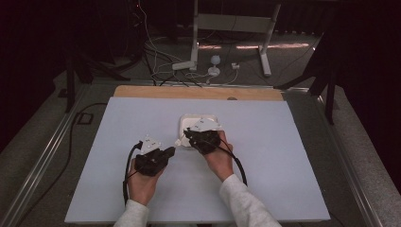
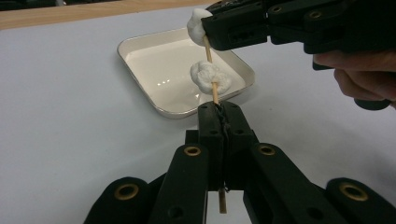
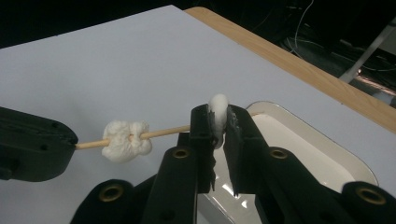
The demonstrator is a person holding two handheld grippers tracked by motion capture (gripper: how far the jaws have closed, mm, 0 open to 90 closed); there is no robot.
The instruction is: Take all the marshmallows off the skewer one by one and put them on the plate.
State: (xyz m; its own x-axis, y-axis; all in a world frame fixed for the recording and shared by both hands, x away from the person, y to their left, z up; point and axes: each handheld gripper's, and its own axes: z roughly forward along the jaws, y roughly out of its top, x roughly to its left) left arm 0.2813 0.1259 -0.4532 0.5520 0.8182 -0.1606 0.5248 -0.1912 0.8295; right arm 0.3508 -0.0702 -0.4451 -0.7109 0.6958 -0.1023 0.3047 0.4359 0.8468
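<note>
Your left hand-held gripper (image 2: 219, 109) was clamped tight on the butt end of the wooden skewer (image 2: 214, 91), the jaws pressed flat together with the stick pinched between them and a short stub poking out behind. That was the right place to hold it: bare wood, stiff enough to bear a firm pinch, though a thin stick like this would likely snap if you bent it sideways.

From there the skewer ran across above the white table (image 1: 265, 156), its long axis pointing from your left hand-held gripper toward your right one and on toward the white tray (image 2: 140, 46), with the tip over the tray's near edge. It sat held in the air between the two tools, touching neither table nor tray.

Part-way along sat the first marshmallow (image 3: 126, 140), threaded through and hanging free. It looked light, soft and somewhat sticky, so it would squash under any real squeeze.

Your right hand-held gripper (image 3: 218, 122) was gripping the second marshmallow (image 3: 218, 105) near the tip, the jaws nearly together and the white lump bulging above them. Being that soft, it should probably be slid along the stick rather than tugged across it.
</note>
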